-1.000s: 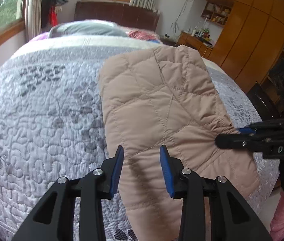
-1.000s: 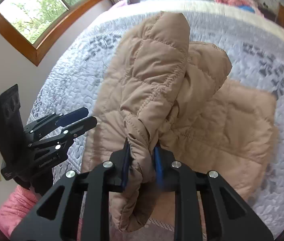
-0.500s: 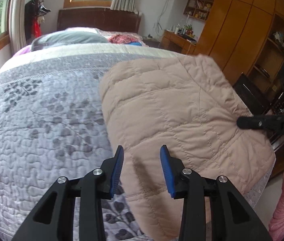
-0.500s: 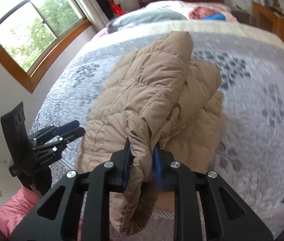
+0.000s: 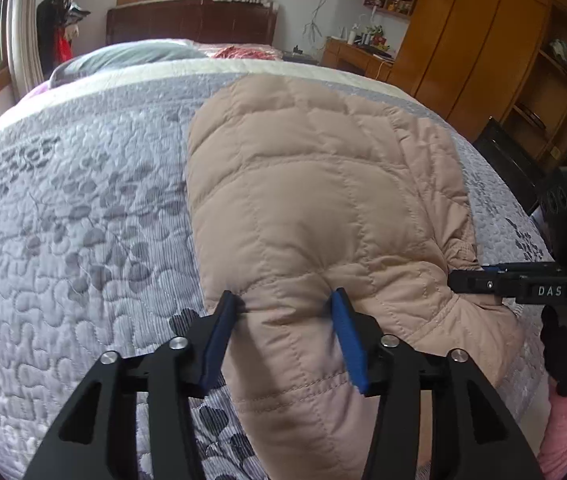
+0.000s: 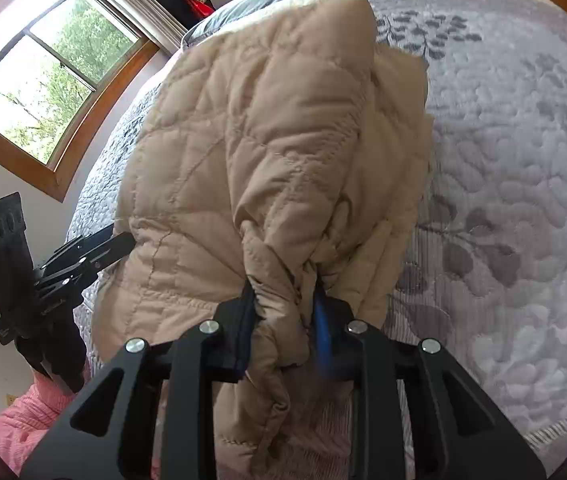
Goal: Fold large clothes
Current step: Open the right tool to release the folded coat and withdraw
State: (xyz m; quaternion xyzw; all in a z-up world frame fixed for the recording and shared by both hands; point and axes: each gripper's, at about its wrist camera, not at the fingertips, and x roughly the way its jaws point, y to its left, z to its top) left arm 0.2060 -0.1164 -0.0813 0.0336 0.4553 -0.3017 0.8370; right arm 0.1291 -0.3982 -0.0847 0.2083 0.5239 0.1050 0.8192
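A beige quilted jacket (image 5: 315, 200) lies folded lengthwise on the bed, its near end at the bed's front edge. My left gripper (image 5: 285, 312) is open, its blue pads on either side of a bulge of the jacket's near end. My right gripper (image 6: 283, 304) is shut on a bunched fold of the jacket (image 6: 275, 152) and holds it up. The right gripper also shows at the right of the left wrist view (image 5: 483, 280), at the jacket's right edge. The left gripper shows at the left of the right wrist view (image 6: 95, 248).
The bed has a grey floral quilt (image 5: 75, 220) with pillows (image 5: 123, 58) and a dark headboard (image 5: 191, 20) at the far end. Wooden cabinets (image 5: 483, 48) stand to the right. A window (image 6: 43, 92) is on the left wall. A pink sleeve (image 6: 23, 420) is near.
My left gripper has moved forward and down so its open pads now straddle the jacket's near end. My right gripper has kept its grip and drawn the bunched fold closer over the jacket.
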